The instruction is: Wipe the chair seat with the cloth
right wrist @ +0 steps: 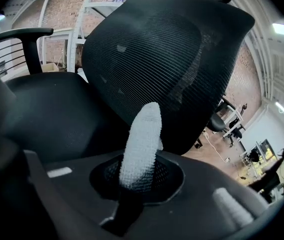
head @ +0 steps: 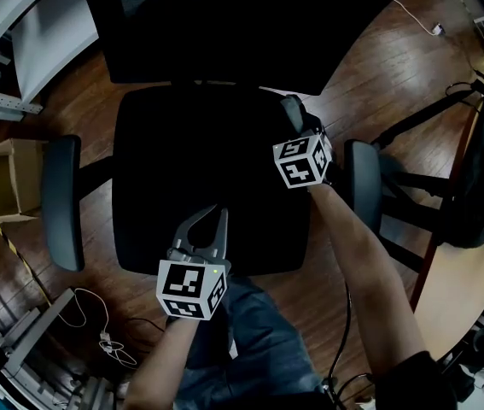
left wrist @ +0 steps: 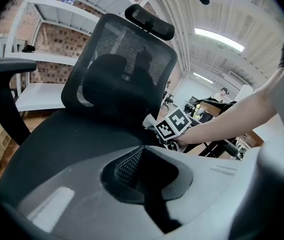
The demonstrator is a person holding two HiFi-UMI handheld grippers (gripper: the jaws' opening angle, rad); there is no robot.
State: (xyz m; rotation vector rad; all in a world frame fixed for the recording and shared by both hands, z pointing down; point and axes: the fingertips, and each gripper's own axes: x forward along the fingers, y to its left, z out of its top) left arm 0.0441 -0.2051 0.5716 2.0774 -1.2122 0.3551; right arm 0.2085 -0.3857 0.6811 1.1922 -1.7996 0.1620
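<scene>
The black office chair fills the head view, its seat (head: pixel 169 156) in the middle and its mesh backrest (head: pixel 224 24) at the top. My right gripper (head: pixel 294 108) is at the seat's back right corner, close to the backrest, shut on a white knobbly cloth (right wrist: pixel 143 131) that sticks up from between the jaws. A bit of that cloth (left wrist: pixel 148 121) shows in the left gripper view beside the right gripper's marker cube. My left gripper (head: pixel 220 215) hovers over the seat's front edge, jaws together with nothing in them.
Grey armrests (head: pixel 62 199) (head: pixel 363 182) flank the seat. A cardboard box (head: pixel 2 182) stands on the wooden floor at the left, and a white cable (head: pixel 96 323) lies near it. A black bag (head: pixel 481 178) rests by a round table at the right.
</scene>
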